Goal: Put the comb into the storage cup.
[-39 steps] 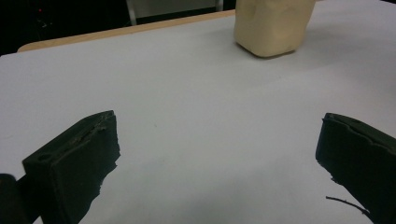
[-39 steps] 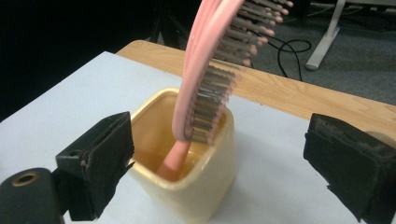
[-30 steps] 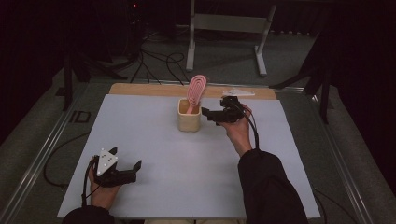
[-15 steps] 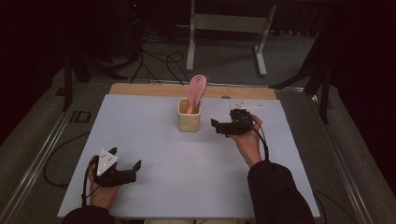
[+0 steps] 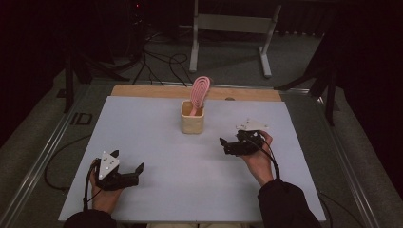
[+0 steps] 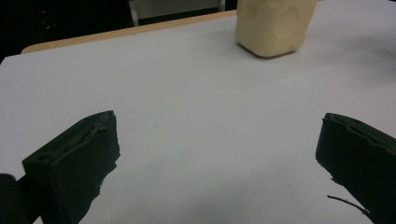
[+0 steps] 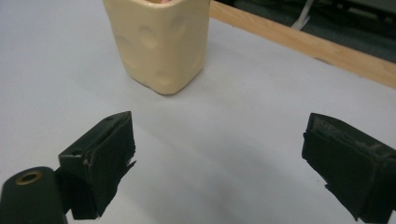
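Left gripper (image 5: 135, 172): held low over the near left part of the table (image 5: 142, 137), in the person's left hand (image 5: 105, 192); its jaws stand wide apart with nothing between them, and in the left gripper view only bare white surface lies in the gap.
Grey plate (image 5: 109, 158): three-cornered, on top of the left gripper, facing up toward the high view.
Cable: trails from the left gripper around the left hand toward the near table edge.
Table: white top with a bare wooden strip (image 5: 142, 90) along its far edge; a metal stand (image 5: 228, 23) sits on the floor beyond it.
Cup (image 5: 192, 117): cream-yellow, squarish with dimpled sides, upright near the middle of the far half of the table; in the left gripper view it sits far off at the top (image 6: 273, 25), in the right gripper view much closer, up and left of the gap (image 7: 159, 42).
Pink brush (image 5: 199, 92): oval looped head, standing in the cup and leaning to the right, its head rising above the rim.
Right gripper (image 5: 225, 145): to the right of the cup and nearer the person, apart from it, held in the right hand (image 5: 256, 159); jaws spread wide and empty, pointing left toward the middle of the table.
Sleeve (image 5: 283, 204): dark, covering the right forearm at the bottom edge.
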`<state>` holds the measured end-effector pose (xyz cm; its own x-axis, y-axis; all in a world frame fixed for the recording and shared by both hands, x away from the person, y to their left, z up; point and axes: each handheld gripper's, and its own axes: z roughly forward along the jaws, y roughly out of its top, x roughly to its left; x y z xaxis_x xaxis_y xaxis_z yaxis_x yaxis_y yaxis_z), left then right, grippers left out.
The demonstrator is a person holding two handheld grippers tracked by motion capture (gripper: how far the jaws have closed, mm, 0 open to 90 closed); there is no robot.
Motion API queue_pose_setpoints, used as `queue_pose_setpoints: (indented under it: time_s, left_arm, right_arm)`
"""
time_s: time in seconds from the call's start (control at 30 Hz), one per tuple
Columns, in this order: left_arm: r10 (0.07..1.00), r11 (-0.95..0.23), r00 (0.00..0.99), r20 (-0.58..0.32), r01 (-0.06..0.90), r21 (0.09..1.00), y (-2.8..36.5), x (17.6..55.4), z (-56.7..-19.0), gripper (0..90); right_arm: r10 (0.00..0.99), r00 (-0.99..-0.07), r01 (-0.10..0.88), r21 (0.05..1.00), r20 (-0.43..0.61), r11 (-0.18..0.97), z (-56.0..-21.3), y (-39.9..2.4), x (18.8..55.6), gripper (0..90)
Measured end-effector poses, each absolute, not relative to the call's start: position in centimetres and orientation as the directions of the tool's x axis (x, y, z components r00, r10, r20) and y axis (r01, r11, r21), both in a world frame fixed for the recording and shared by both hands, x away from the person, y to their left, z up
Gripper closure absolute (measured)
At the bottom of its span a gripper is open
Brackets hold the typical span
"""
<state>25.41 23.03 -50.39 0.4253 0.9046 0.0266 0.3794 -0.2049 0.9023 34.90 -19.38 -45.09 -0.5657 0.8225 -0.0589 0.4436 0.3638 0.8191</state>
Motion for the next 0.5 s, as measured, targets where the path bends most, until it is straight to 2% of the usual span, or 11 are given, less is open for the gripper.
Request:
queue_pose_setpoints:
  time_s: [0.27,0.5]
  left_arm:
    - [0.908,-0.199,0.417,0.025,0.378,0.904,23.2,25.4,-50.3,0.1]
    - [0.911,-0.191,0.411,0.021,0.377,0.906,23.4,25.5,-50.3,0.1]
  right_arm:
    - [0.836,-0.548,0.433,0.85,-0.017,0.301,-45.6,-21.1,32.9,9.1]
    - [0.842,-0.538,0.418,0.857,-0.035,0.303,-45.9,-22.2,31.4,9.1]
